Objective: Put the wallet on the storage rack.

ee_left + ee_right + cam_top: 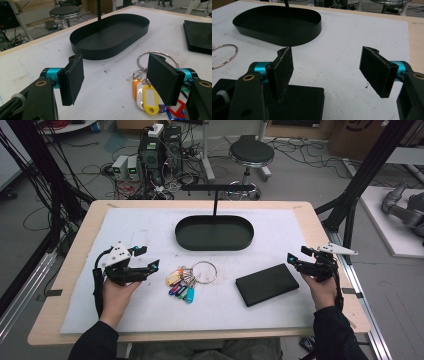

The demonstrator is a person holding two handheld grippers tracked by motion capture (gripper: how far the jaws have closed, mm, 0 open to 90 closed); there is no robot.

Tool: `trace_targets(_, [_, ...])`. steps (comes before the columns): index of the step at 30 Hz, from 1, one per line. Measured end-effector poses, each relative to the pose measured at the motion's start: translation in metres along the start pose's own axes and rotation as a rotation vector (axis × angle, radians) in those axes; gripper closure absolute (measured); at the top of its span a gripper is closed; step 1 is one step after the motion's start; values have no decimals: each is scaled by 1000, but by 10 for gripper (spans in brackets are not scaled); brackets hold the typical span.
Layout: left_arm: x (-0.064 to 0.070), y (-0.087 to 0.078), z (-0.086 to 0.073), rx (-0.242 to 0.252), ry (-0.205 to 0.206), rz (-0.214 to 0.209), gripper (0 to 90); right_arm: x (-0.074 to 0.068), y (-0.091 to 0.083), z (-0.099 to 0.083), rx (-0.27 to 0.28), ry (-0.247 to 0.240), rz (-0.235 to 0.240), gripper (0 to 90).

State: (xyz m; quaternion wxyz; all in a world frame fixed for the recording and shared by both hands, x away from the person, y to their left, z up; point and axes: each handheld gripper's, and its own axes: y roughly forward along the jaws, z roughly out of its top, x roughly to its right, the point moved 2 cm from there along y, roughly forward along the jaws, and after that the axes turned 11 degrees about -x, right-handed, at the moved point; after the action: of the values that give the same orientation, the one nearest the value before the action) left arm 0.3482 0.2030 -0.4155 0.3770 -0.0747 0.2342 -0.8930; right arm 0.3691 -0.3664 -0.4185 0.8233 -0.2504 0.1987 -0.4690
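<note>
White padded table top, cables and a stool on the floor beyond. Left gripper: jaws spread wide, gripping nothing, hovering just left of the key bunch, with its coloured tags and steel ring close by one pad. Right gripper: jaws equally wide, empty, just right of the black wallet. Black oval tray behind, well apart. Tag labels blank; no readable writing.
</note>
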Motion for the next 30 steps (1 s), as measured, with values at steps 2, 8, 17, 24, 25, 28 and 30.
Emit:
trace_targets(2, [3, 5, 3, -1, 0, -14, 271, 1, 0, 0, 5, 5, -5, 275])
trace_targets(8, [12, 17, 14, 20, 14, -28, 271, 4, 2, 0, -6, 11, -5, 275])
trace_targets(17, [17, 41, 29, 23, -8, -79, 299, 2, -1, -2, -9, 5, -12, 275])
trace_targets(24, [24, 63, 32, -42, -2, -149, 432, 2, -3, -3, -13, 6, -13, 275])
trace_targets(25, [24, 66, 33, -57, 5, -148, 446, 2, -4, -3, -12, 2, -15, 275])
trace_targets(28, [27, 76, 35, -79, 9, -164, 498, 2, -5, -3, -14, 6, -18, 275])
trace_targets(30, [30, 83, 38, -98, 4, -167, 509, 2, -6, -4, -12, 4, -19, 275])
